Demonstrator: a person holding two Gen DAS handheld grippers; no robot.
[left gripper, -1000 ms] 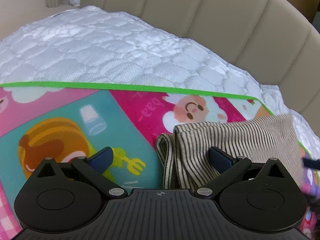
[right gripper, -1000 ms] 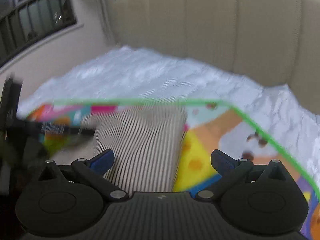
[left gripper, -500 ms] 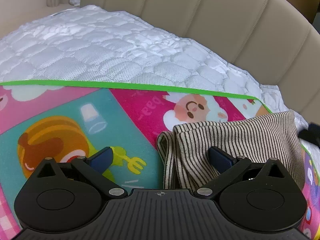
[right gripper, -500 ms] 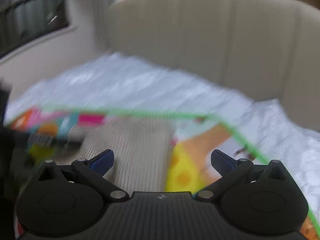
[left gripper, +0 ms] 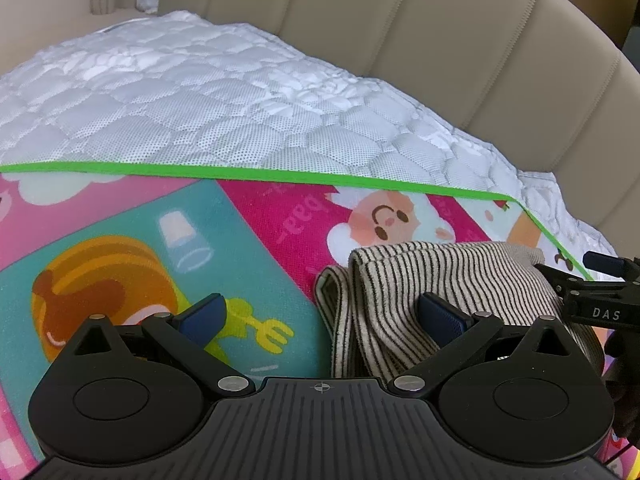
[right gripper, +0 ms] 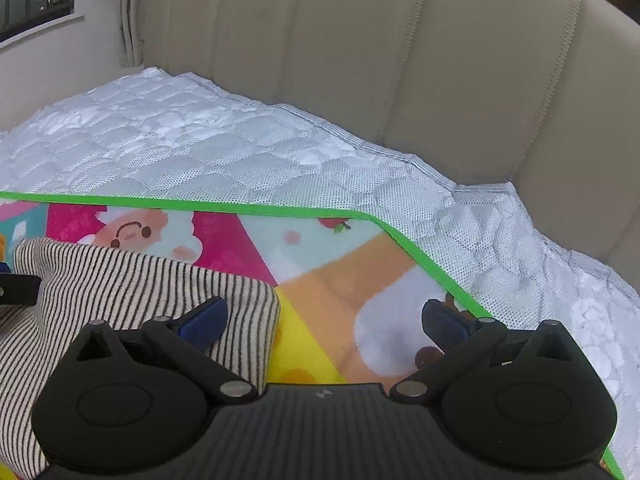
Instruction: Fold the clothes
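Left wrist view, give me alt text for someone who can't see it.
A folded striped garment lies on a colourful cartoon play mat over a white quilted pad. The open left gripper hovers at its left edge.

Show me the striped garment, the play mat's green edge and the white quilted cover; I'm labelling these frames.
striped garment (left gripper: 452, 280), left wrist view, middle of folded top layer.
green edge (right gripper: 436, 268), right wrist view, slanted border strip.
white quilted cover (left gripper: 224, 112), left wrist view, middle of padding.

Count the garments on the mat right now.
1. A striped garment lies folded on the mat near its right corner, between the open left gripper and the open right gripper. Anything beneath it is hidden.
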